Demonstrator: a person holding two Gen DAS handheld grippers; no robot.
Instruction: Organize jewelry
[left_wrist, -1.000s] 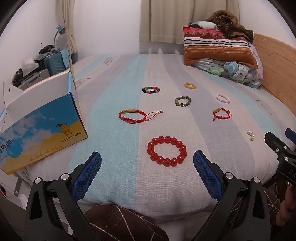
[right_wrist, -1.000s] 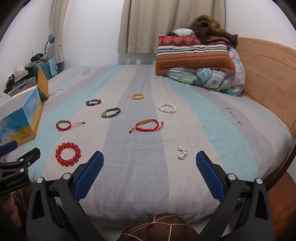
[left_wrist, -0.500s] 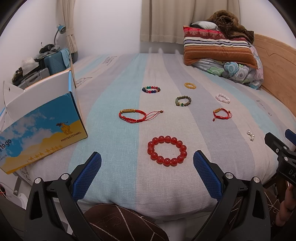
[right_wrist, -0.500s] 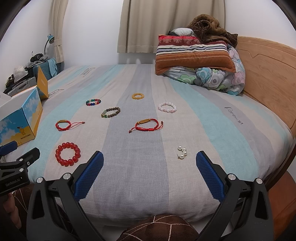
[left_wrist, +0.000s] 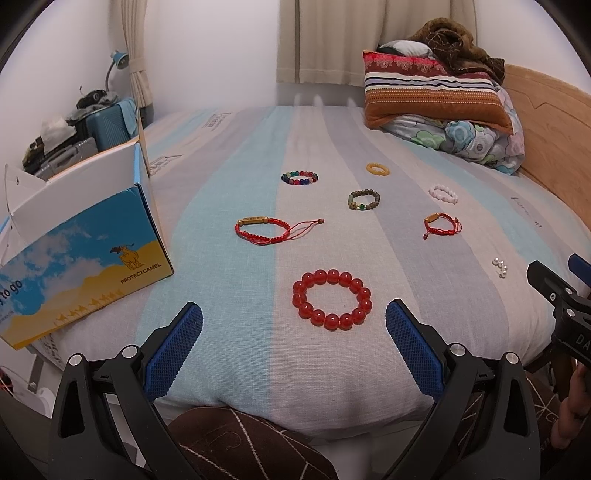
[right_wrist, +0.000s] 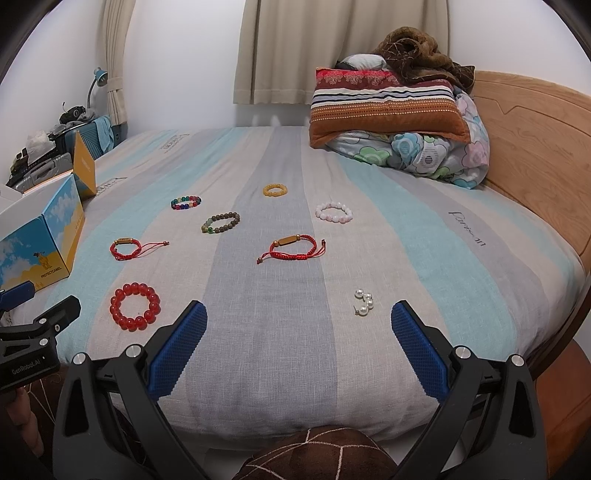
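1. The left gripper (left_wrist: 294, 320) hangs at the bed's near edge with its blue-padded fingers spread wide and nothing between them; the red bead bracelet (left_wrist: 332, 299) lies on the sheet just ahead, in line with the gap.
2. The right gripper (right_wrist: 299, 324) is likewise released and empty, above the striped bedsheet (right_wrist: 280, 332), with a small cluster of pearl earrings (right_wrist: 364, 301) near its right finger.
3. Only the right view shows "GenRobot.AI" on the left gripper's body; the left view shows just "DA" on the right one.
4. The open cardboard box (left_wrist: 79, 247) at the left reads "PROTECTCAMEL" and "to go"; its inside is hidden in both views.
5. Farther out lie two red cord bracelets (right_wrist: 291, 249), a multicolour bead bracelet (left_wrist: 299, 178), a dark bead bracelet (left_wrist: 363, 199), a yellow ring (right_wrist: 275, 190) and a pale pink bracelet (right_wrist: 333, 212), all apart.
6. The right view shows lettering printed on the sheet that I cannot read for sure.
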